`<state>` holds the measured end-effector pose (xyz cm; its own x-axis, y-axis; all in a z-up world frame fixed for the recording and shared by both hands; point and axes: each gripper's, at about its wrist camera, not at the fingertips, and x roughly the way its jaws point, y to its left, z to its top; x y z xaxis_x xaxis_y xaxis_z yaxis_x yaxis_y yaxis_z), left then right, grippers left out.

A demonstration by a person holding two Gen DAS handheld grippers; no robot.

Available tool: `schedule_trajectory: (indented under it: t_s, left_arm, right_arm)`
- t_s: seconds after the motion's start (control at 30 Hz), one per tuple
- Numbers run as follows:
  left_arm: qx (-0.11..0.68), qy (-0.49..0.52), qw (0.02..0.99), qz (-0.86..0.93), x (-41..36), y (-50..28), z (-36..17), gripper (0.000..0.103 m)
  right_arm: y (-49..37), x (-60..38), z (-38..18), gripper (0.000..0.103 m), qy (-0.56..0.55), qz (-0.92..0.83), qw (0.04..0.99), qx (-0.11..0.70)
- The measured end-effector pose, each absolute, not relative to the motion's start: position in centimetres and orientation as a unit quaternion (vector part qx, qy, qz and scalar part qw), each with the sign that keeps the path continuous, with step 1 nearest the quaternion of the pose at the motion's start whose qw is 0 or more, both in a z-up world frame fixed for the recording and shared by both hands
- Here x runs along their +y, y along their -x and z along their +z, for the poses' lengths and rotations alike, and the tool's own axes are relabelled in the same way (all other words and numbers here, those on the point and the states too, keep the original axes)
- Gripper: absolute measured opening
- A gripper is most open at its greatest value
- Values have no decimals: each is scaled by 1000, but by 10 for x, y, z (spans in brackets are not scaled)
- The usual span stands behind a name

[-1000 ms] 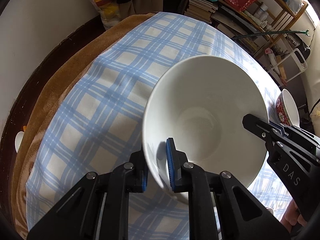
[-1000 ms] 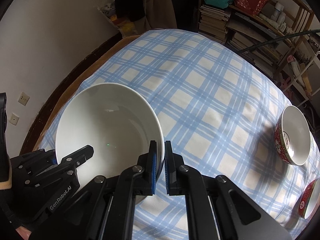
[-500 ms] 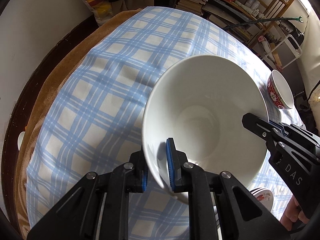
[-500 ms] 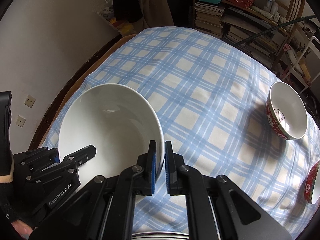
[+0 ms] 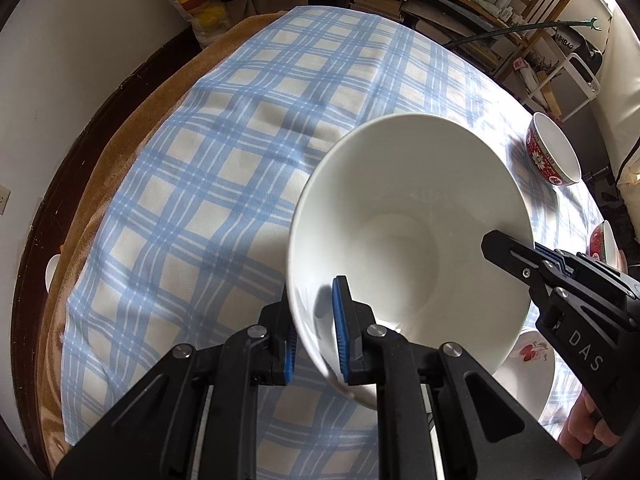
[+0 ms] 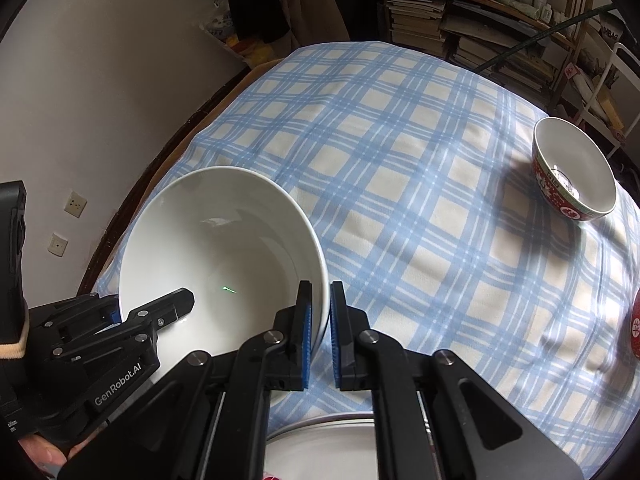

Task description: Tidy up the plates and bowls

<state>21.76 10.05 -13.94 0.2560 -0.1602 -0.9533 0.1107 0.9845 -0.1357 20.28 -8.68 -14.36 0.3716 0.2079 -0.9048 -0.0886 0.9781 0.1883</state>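
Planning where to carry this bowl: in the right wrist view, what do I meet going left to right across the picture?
Left gripper clamped on the large white bowl's near-left rim → large white bowl → right gripper clamped on its right rim → red-patterned bowl standing on the blue checked tablecloth → another red-patterned dish cut off by the right edge.

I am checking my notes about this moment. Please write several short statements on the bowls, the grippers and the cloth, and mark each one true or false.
1. Both grippers grip the rim of the large white bowl. True.
2. The left gripper has both fingers inside the bowl. False: one is inside, one outside.
3. The tablecloth is plain red. False: it is a blue and cream check.
4. A red patterned bowl stands upright on the cloth, apart from the white one. True.
5. The right gripper is empty. False: it pinches the rim.
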Motion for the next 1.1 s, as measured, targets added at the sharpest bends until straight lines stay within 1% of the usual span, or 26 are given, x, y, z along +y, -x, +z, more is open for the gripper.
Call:
schedule_trajectory:
  t_s: [0.67, 0.93, 1.1]
  left_arm:
    - [628, 16, 773, -90, 100, -216, -163, 17]
    - [611, -21, 787, -87, 97, -215, -147, 17]
    - [586, -49, 806, -74, 93, -215, -130, 21]
  right_arm:
    - [-188, -85, -162, 11, -50, 76, 819, 567]
    - [-188, -89, -158, 11, -61, 83, 816, 568]
    - [-186, -94, -146, 12, -66, 95, 822, 557]
